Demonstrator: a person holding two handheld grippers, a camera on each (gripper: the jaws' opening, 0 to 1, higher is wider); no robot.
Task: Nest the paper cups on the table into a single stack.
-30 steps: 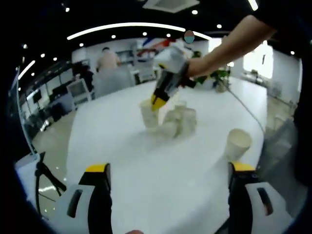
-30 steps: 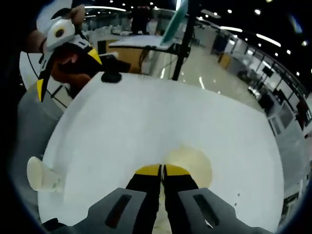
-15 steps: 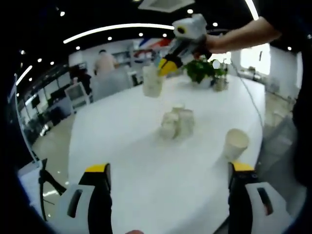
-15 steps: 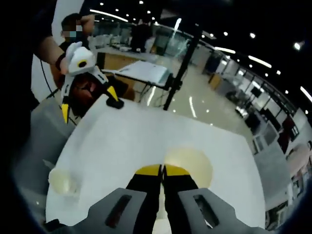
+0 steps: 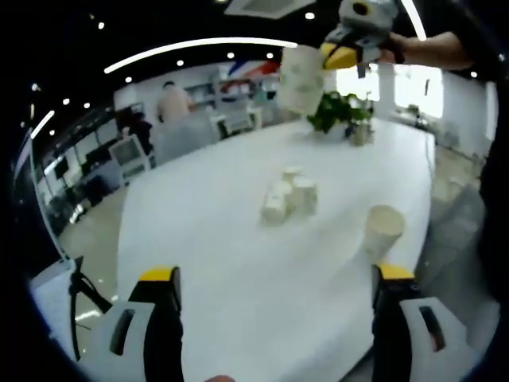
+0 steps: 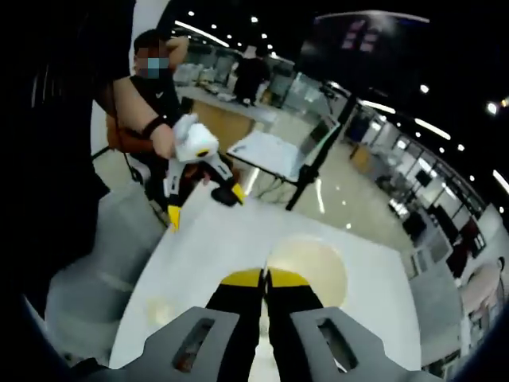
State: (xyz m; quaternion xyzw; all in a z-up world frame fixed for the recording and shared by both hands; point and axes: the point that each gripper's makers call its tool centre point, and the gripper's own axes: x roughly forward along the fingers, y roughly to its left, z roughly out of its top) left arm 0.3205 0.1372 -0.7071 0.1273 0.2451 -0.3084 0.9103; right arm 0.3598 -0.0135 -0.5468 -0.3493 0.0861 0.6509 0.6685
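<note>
Several paper cups wait on the white table (image 5: 238, 263): a tight cluster of cups (image 5: 288, 196) near the middle, and a lone upright cup (image 5: 382, 231) well apart from it, near the table's edge.

My right gripper (image 5: 344, 52) is raised high over the table with its jaws closed on the rim wall of a lifted cup (image 5: 301, 77); in the right gripper view that cup's pale open mouth (image 6: 308, 268) sits just past the yellow tips.

My left gripper (image 5: 274, 282) hangs spread wide with nothing between its jaws.

I judge these cups very light and thin-walled, easy to crush or tip. A gentle pinch across the rim wall seems safest.

How many cups make up the cluster I cannot count, as they blur together. The lifted cup's base is hidden from its own camera.
</note>
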